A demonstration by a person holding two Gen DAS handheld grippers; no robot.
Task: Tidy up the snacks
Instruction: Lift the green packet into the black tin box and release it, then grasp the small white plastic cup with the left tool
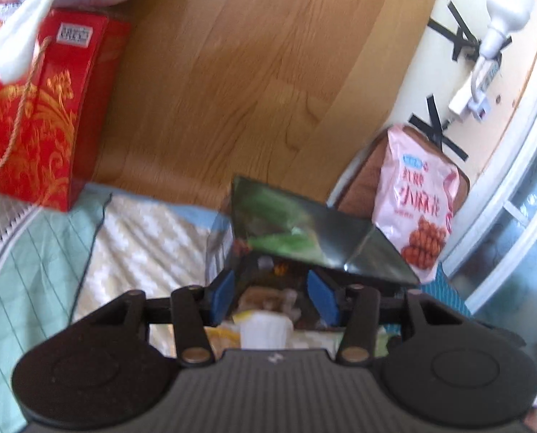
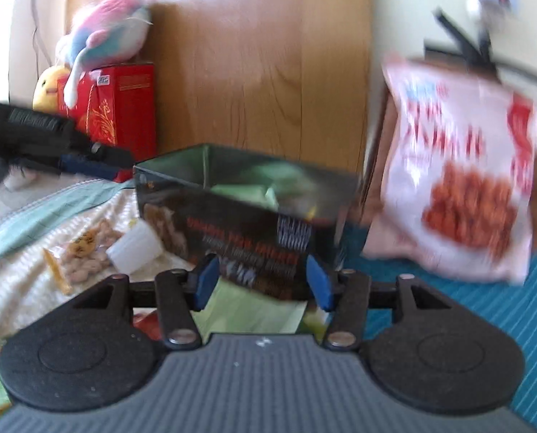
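The open dark snack box (image 2: pixel 243 216) stands on the bed with its top flaps up, presumably so that loose packets can be dropped straight in; green packets (image 2: pixel 265 189) already lie inside it. In the right wrist view the box sits straight ahead of the right gripper (image 2: pixel 263 278), its near printed wall filling the gap between the blue pads (image 2: pixel 207 279), which stand apart with nothing visibly clamped, though blur makes contact with the wall hard to judge. A pale green packet (image 2: pixel 254 310) lies just under and near those jaws. In the left wrist view the left gripper (image 1: pixel 275 294) looks down over the box's raised mirrored flap (image 1: pixel 304 227); its jaws are likewise spread, and beneath them lie a white cup-like container (image 1: pixel 265 330) and what look like wrapped snacks, none of them gripped. To the left of the box, on the cream quilt (image 2: pixel 23 288), a clear bag of peanuts (image 2: pixel 84 259) lies beside the white container, probably waiting to be sorted. To the right, a pink bag of fried twists (image 2: pixel 463 180) leans upright against the wall side, apart from both grippers. Far left, a red gift box (image 2: pixel 120 108) stands against the wooden headboard (image 2: pixel 261 72) with a plush toy (image 2: pixel 106 36) on top.
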